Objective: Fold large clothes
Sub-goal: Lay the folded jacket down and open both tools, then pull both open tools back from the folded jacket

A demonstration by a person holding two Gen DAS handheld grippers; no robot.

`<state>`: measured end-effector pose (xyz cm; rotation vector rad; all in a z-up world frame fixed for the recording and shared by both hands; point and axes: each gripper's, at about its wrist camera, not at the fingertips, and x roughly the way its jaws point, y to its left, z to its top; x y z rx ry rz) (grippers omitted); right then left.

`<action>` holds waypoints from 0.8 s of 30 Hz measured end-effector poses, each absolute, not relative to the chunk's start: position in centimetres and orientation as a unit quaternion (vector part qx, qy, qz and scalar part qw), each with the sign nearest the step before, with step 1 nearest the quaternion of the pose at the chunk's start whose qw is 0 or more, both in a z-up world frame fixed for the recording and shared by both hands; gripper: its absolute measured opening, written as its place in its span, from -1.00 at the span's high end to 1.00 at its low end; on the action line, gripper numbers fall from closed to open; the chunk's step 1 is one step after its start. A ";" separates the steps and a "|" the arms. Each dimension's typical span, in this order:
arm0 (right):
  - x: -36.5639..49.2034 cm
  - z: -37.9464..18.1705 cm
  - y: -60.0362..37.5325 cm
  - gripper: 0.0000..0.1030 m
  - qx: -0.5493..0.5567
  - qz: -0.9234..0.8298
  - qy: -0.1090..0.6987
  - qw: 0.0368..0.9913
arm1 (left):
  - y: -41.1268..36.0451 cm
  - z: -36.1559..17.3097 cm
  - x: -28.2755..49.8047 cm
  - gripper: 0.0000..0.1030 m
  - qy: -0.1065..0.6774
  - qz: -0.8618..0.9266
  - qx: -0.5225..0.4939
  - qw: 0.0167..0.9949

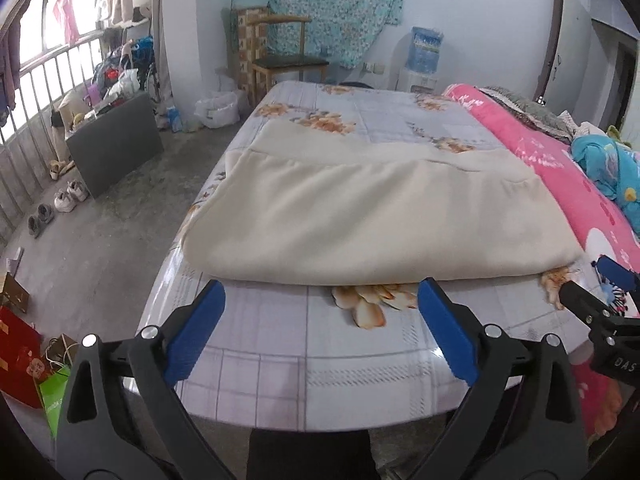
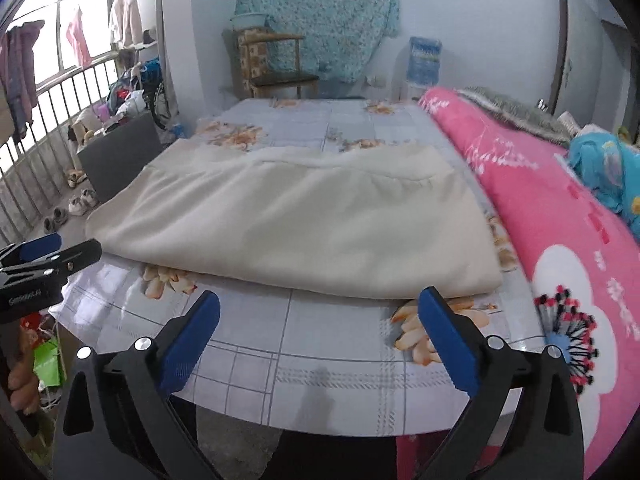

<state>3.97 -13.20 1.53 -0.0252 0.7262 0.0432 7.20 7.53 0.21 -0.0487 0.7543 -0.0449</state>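
A bed [image 1: 280, 360] covered by a glossy sheet printed with grey checks and orange flowers fills the middle of a room with a bare concrete floor [image 1: 100, 248]. A thick pink quilt [image 2: 560, 216] with white blossoms is bunched along the bed's right side, and a wooden chair [image 1: 288, 60] stands against the far wall beneath a hanging teal floral cloth [image 1: 320, 4].

A cream garment [image 1: 360, 216] is laid on the sheet, folded into a broad, roughly rectangular slab. Its fabric looks soft and matte, like fleece, with shallow creases. The near edge is a rounded fold, slightly lifted off the sheet; a seam with light gathers crosses the far part, where a lower layer projects beyond the upper one.

The left gripper [image 1: 320, 296] is held with its blue-padded fingers [image 1: 196, 332] spread wide, nothing between them, just short of the garment's near edge. The right gripper [image 2: 320, 304] is likewise parted and empty, near the right corner of that edge.
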 end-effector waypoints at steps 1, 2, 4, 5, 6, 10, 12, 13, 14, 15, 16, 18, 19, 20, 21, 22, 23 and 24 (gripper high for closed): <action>3.6 1.9 -13.0 -0.88 -0.014 0.016 0.349 0.937 | 7.4 0.5 6.7 -0.82 0.367 -0.019 -0.020 0.930; 3.1 2.5 -12.9 -0.88 -0.015 0.006 0.338 0.941 | 7.2 0.8 6.6 -0.83 0.367 -0.016 -0.016 0.930; 2.4 3.4 -12.8 -0.88 -0.015 -0.001 0.323 0.946 | 6.6 1.3 6.2 -0.84 0.370 -0.006 0.001 0.929; 2.3 3.7 -12.8 -0.88 -0.014 -0.001 0.319 0.948 | 6.4 1.6 6.0 -0.83 0.370 0.000 0.010 0.929; 2.1 4.0 -12.7 -0.88 -0.013 -0.002 0.314 0.949 | 6.1 2.0 5.8 -0.83 0.368 0.008 0.022 0.929; 1.5 4.3 -12.5 -0.88 -0.016 -0.018 0.311 0.950 | 5.3 3.0 5.1 -0.84 0.350 0.033 0.041 0.935; 1.4 4.2 -12.5 -0.88 -0.013 -0.015 0.319 0.948 | 5.1 3.3 4.9 -0.84 0.341 0.042 0.039 0.938; 1.3 4.2 -12.5 -0.88 -0.010 -0.014 0.322 0.947 | 5.1 3.3 4.8 -0.84 0.339 0.043 0.035 0.939; 1.3 4.1 -12.5 -0.88 -0.008 -0.013 0.328 0.945 | 5.1 3.4 4.7 -0.84 0.338 0.043 0.032 0.940; 1.4 4.0 -12.5 -0.88 -0.006 -0.013 0.332 0.943 | 5.0 3.4 4.6 -0.84 0.339 0.043 0.027 0.939; 1.4 3.9 -12.5 -0.88 -0.005 -0.013 0.336 0.942 | 4.9 3.2 4.7 -0.84 0.343 0.044 0.024 0.938; 1.5 3.6 -12.7 -0.88 -0.004 -0.019 0.345 0.938 | 4.7 3.0 4.7 -0.84 0.348 0.039 0.021 0.936; 1.6 3.4 -12.9 -0.88 -0.003 -0.020 0.349 0.937 | 4.5 2.7 4.9 -0.84 0.353 0.039 0.022 0.934; 1.7 3.2 -13.0 -0.88 0.000 -0.021 0.355 0.935 | 4.4 2.5 5.1 -0.84 0.358 0.040 0.023 0.933; 1.7 3.1 -13.1 -0.88 0.002 -0.021 0.359 0.933 | 4.2 2.2 5.3 -0.84 0.364 0.041 0.025 0.930; 1.8 2.9 -13.2 -0.88 0.003 -0.021 0.364 0.931 | 4.0 2.0 5.4 -0.84 0.368 0.042 0.027 0.928; 1.9 2.8 -13.2 -0.88 0.003 -0.021 0.368 0.929 | 3.9 1.7 5.5 -0.84 0.372 0.042 0.028 0.927; 1.9 2.6 -13.2 -0.88 0.002 -0.021 0.371 0.928 | 3.8 1.5 5.7 -0.84 0.380 0.041 0.026 0.924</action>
